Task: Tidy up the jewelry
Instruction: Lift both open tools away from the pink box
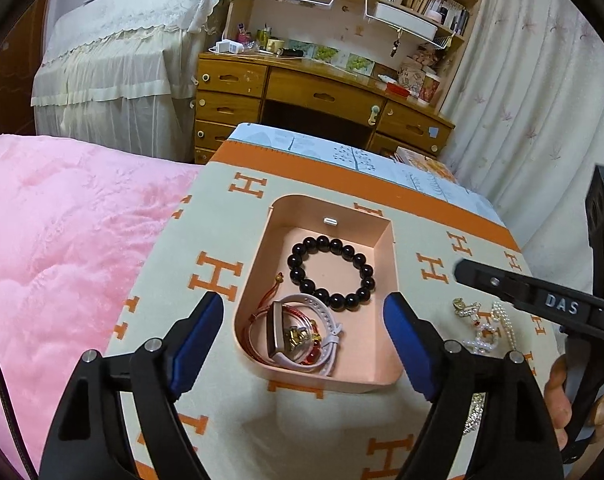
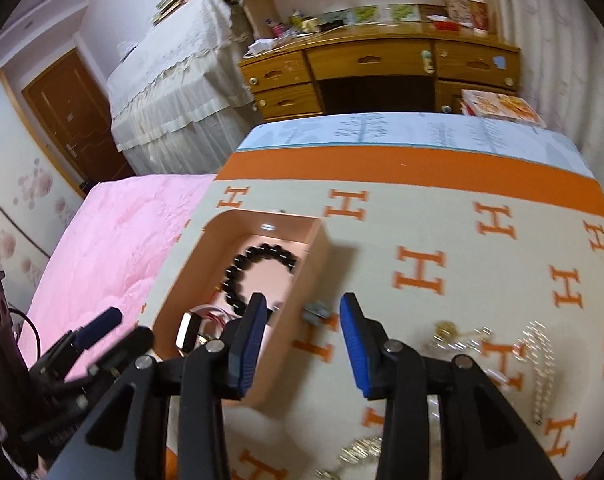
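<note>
A peach jewelry box point(image 1: 383, 236) point(image 2: 298, 276) sits on the orange-and-beige H-patterned cloth. Inside lie a black bead bracelet point(image 1: 330, 272) point(image 2: 254, 264), a white watch strap point(image 1: 302, 332) and a red cord bracelet with gold charms. My left gripper point(image 1: 303, 316) is open and empty, straddling the box's near end. My right gripper point(image 2: 302, 320) is open and empty, above the box's right wall, over a small grey-blue piece point(image 2: 317, 312) on the cloth. A pearl necklace point(image 1: 491, 328) point(image 2: 541, 364) and a gold brooch point(image 1: 463, 306) point(image 2: 445, 330) lie right of the box.
A pink blanket point(image 1: 62, 248) lies left of the cloth. Silver sparkly chain pieces point(image 2: 361, 450) lie near the front edge. A wooden desk point(image 1: 313, 96) with drawers and bookshelves stands behind. The right gripper's body point(image 1: 541, 300) and my hand show at the left view's right edge.
</note>
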The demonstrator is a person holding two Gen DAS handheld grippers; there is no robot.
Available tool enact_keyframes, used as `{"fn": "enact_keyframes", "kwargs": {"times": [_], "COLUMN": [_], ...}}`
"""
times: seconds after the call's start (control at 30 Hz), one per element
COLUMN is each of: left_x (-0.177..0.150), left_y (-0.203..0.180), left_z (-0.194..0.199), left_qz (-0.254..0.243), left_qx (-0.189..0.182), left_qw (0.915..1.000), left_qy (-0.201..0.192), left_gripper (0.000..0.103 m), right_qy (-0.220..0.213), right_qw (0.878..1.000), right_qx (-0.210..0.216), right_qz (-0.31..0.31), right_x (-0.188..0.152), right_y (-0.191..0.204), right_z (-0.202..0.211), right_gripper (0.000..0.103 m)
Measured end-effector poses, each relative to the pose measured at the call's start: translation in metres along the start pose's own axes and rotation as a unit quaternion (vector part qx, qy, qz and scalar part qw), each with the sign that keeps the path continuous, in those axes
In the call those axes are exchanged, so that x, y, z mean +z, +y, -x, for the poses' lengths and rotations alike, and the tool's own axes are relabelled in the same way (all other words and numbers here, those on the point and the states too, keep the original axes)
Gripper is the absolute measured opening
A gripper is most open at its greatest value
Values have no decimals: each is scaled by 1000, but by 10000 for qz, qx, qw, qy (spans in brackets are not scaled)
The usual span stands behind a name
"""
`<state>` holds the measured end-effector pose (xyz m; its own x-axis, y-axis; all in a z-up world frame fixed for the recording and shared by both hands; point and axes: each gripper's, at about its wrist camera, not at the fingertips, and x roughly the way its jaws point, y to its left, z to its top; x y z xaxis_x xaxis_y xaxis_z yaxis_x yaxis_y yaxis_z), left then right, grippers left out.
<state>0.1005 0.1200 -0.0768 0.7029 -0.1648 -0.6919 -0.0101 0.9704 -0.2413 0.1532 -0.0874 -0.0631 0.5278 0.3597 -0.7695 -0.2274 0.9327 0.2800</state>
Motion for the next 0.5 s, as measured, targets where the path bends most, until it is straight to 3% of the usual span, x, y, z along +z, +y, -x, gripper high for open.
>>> {"fn": "enact_keyframes", "kwargs": {"times": [0.5], "left_x": [-22], "left_y": [-30], "left_z": [22], "left_qz": [-617], "left_qx": [140], "left_qw": [9977], "left_qy": [236], "left_gripper": [81], "right_qy": [-3], "right_qw": [9999], "right_qx": [-99], "right_qz": [-99], "right_x": [-36], "right_y": [-64], "right_z": [36], "right_gripper": [39]}}
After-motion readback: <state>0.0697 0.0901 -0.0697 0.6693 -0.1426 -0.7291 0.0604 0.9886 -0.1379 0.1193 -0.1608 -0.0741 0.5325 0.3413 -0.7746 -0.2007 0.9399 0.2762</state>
